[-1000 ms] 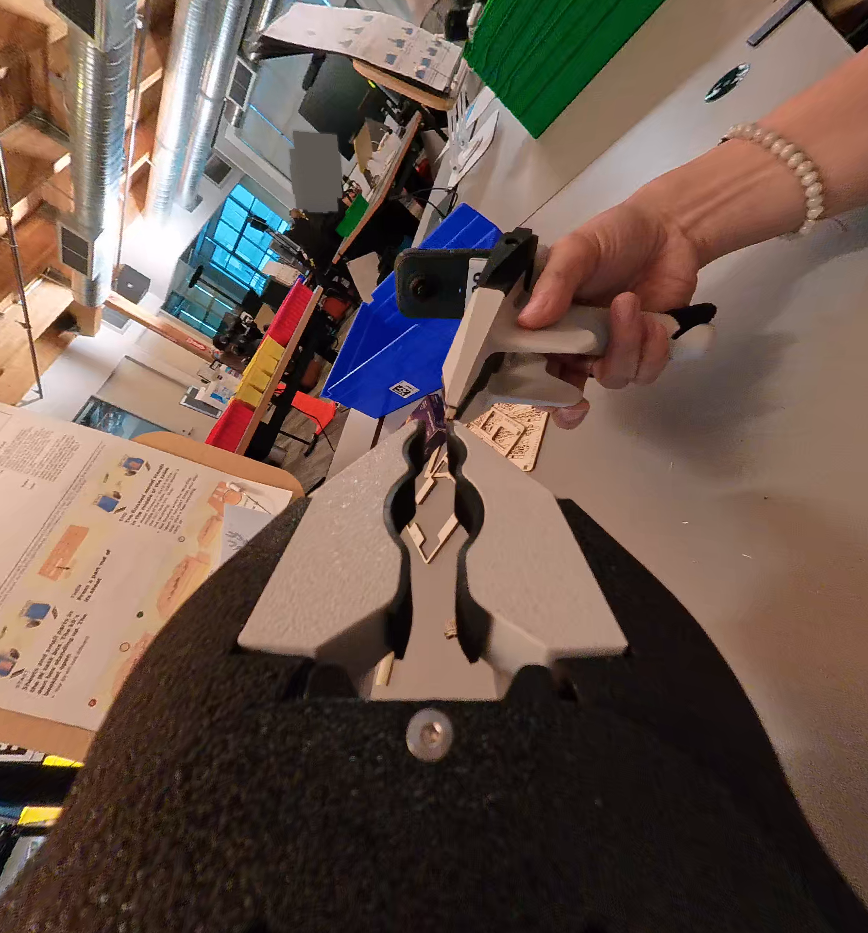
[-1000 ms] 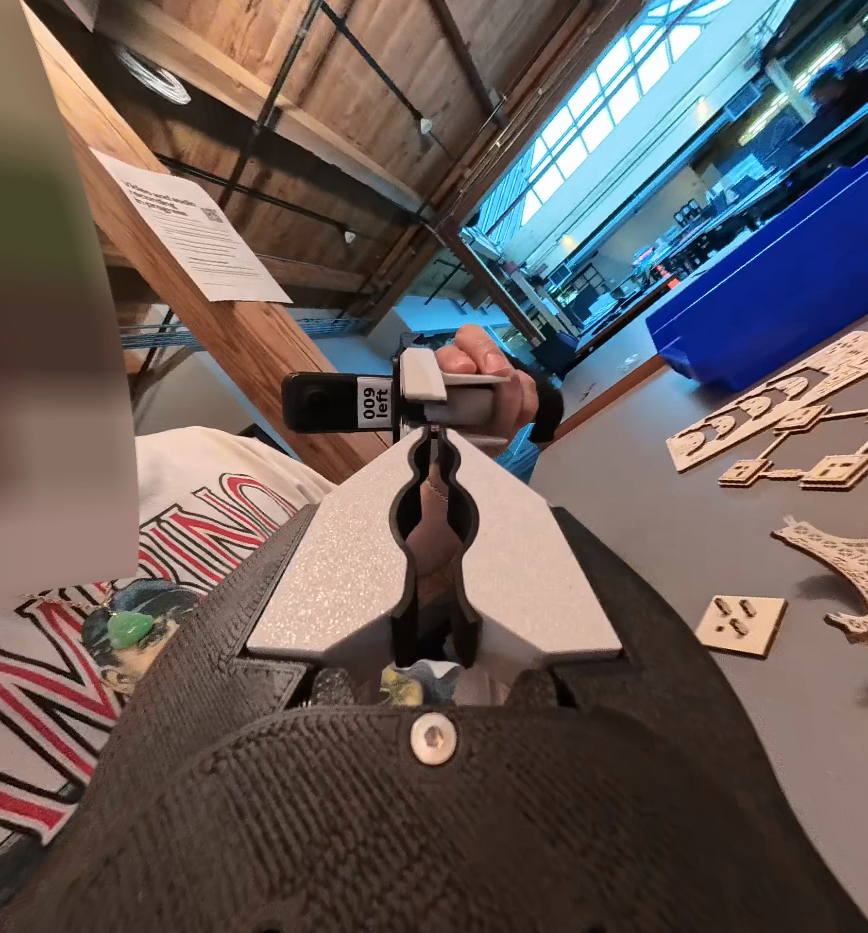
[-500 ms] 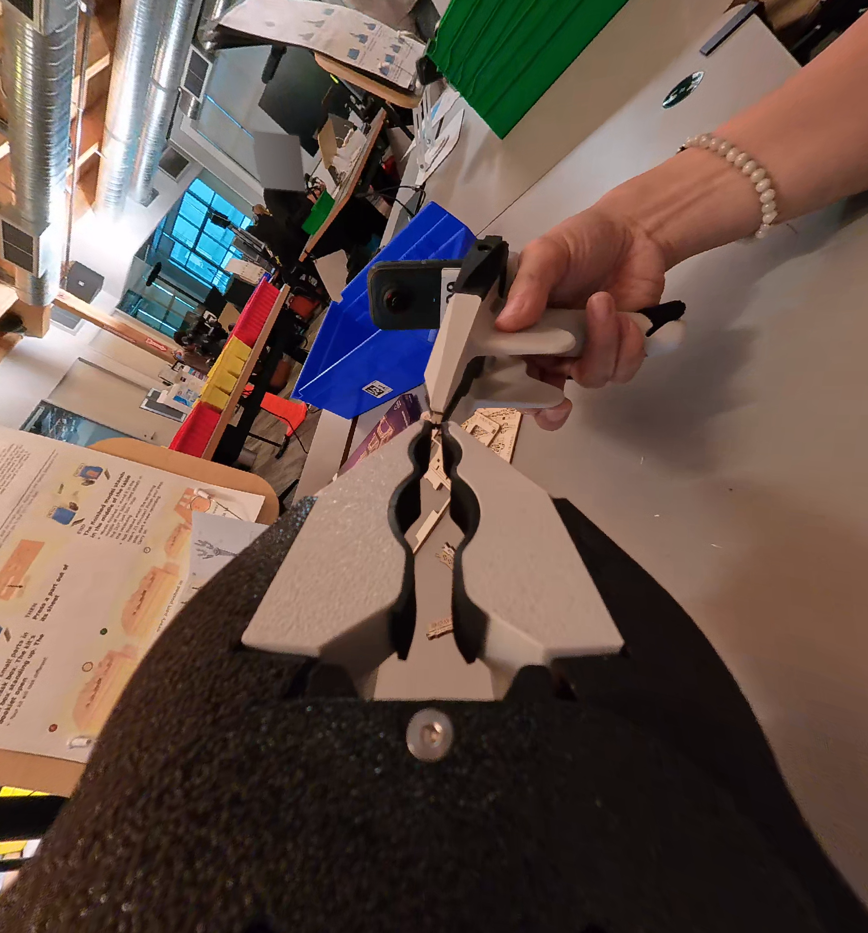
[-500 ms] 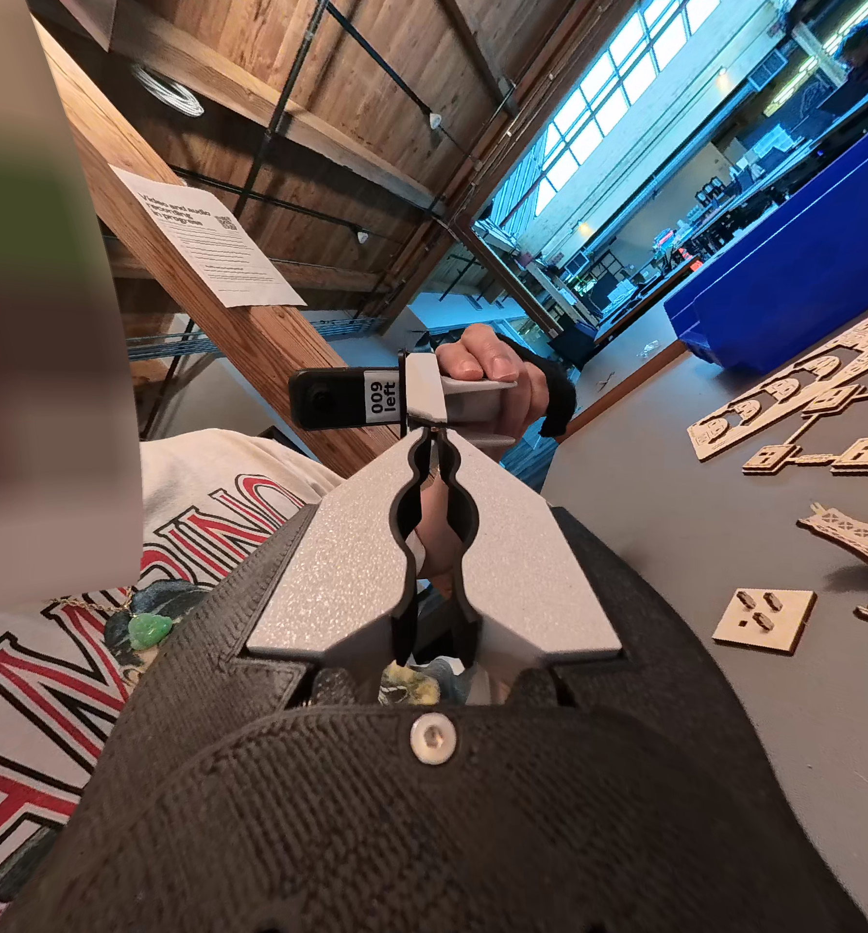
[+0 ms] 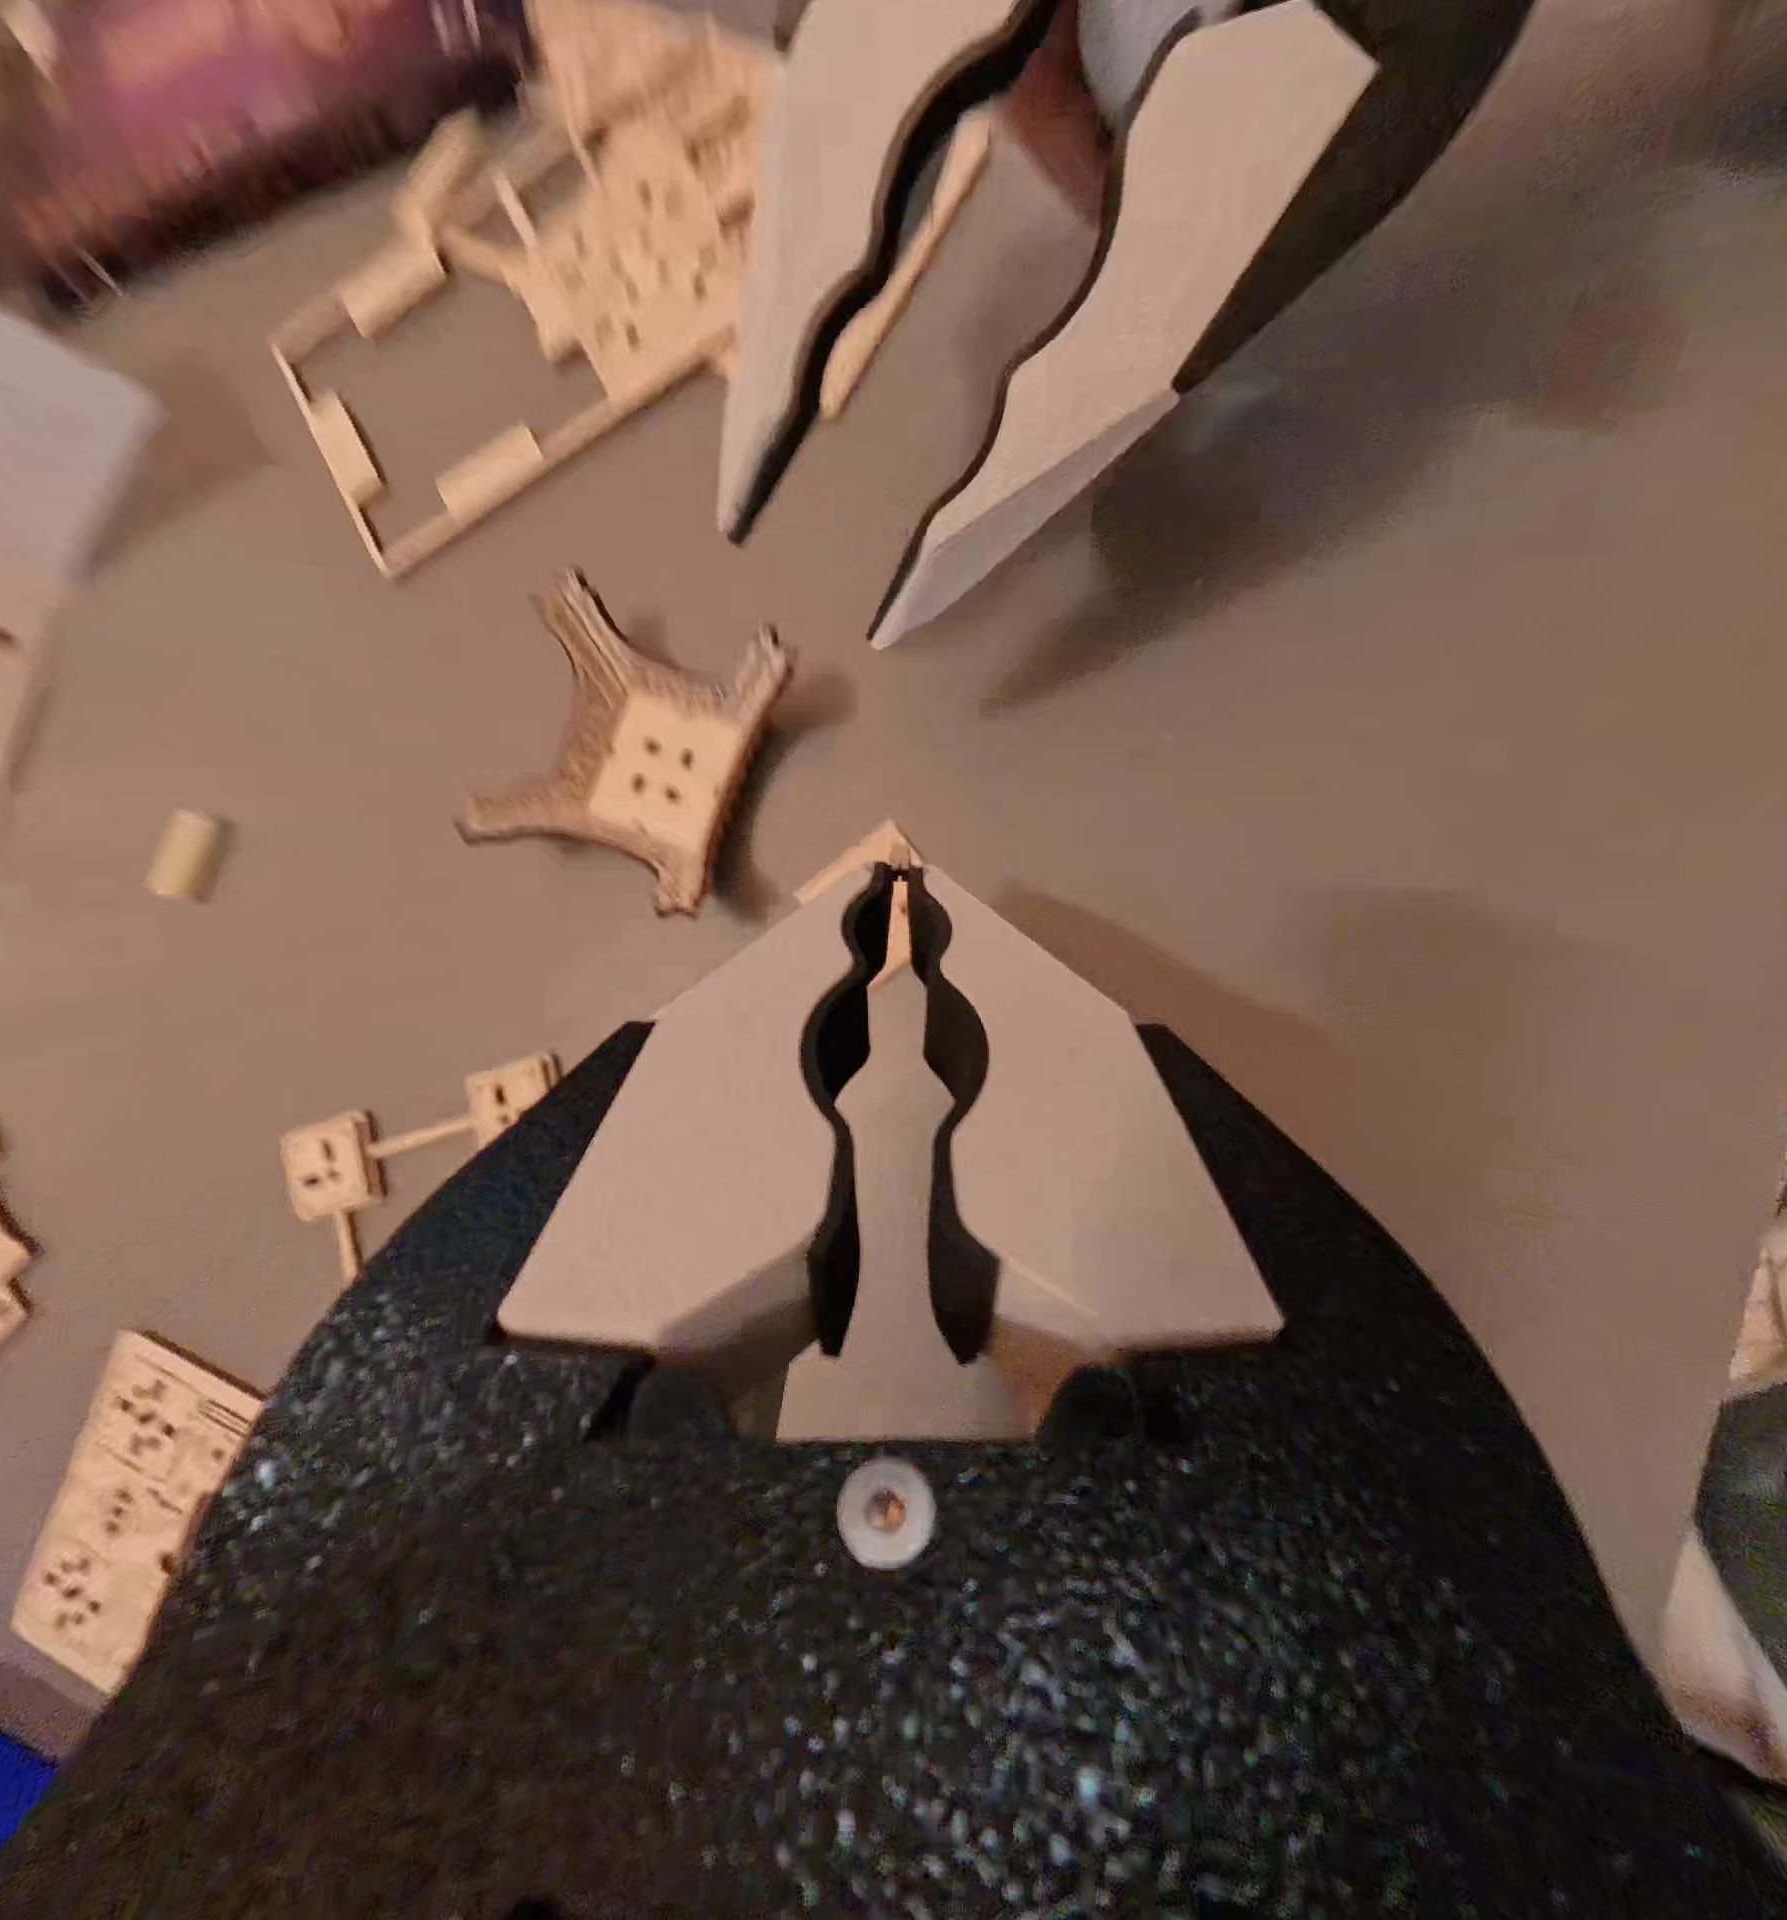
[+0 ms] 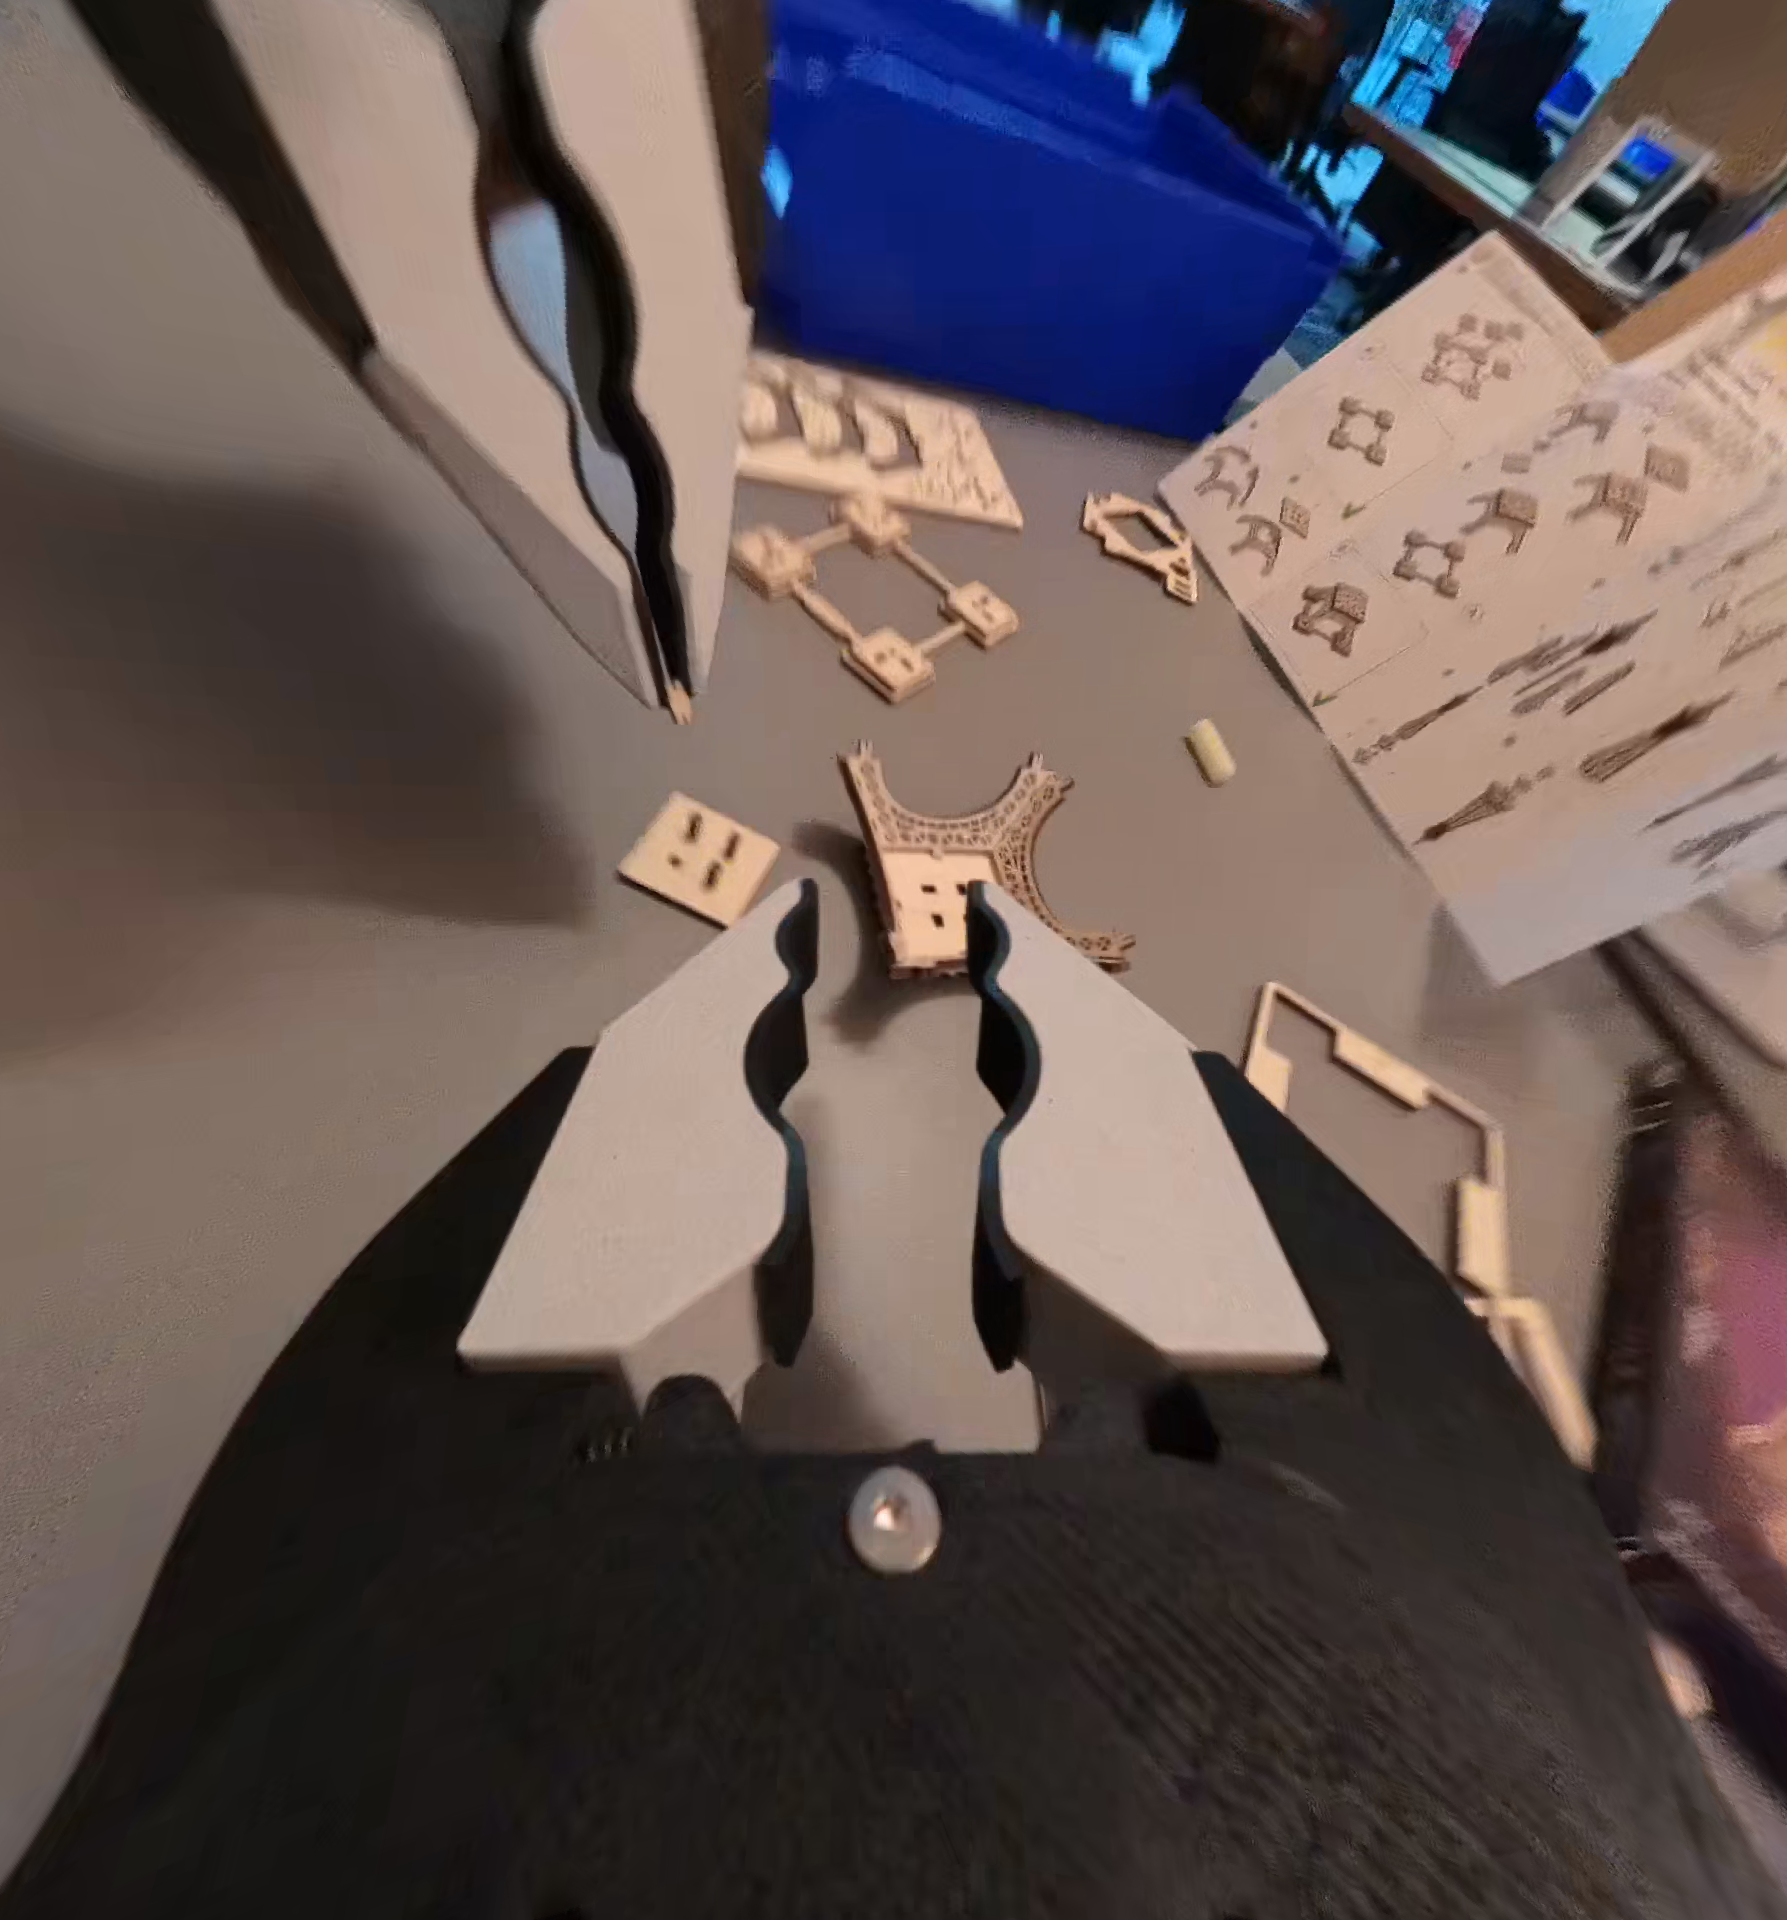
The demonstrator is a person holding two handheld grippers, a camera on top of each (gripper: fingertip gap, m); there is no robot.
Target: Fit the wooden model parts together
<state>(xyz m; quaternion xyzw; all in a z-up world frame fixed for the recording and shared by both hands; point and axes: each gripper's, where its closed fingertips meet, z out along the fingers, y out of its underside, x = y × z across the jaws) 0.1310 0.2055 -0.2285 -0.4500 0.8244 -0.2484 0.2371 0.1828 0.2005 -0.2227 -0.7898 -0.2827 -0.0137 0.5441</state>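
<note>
My left gripper (image 5: pixel 894 873) is shut just above the grey table; a thin tan sliver, seemingly a wooden piece held edge-on, shows at its tips. It also shows in the right wrist view (image 6: pixel 676 707), top left. A square wooden plate (image 6: pixel 697 857) with four slots lies beneath it; only its corner (image 5: pixel 858 857) shows past the left fingers. My right gripper (image 6: pixel 889 899) is open and empty, hovering over the wooden tower base (image 6: pixel 956 862) with four splayed lattice legs. In the left wrist view the tower base (image 5: pixel 650 769) lies between both grippers, the right gripper (image 5: pixel 811 582) above it.
On the table lie a frame of four square pads (image 6: pixel 873 603), an open rectangular frame (image 6: pixel 1388 1101), a cut-out wooden sheet (image 6: pixel 868 436) and a small cylinder (image 6: pixel 1209 750). An instruction sheet (image 6: pixel 1491 571) stands at the right, a blue bin (image 6: pixel 1024 208) behind.
Both grippers have swung from meeting tip to tip in the air down toward the table. The right gripper has gone from shut to open.
</note>
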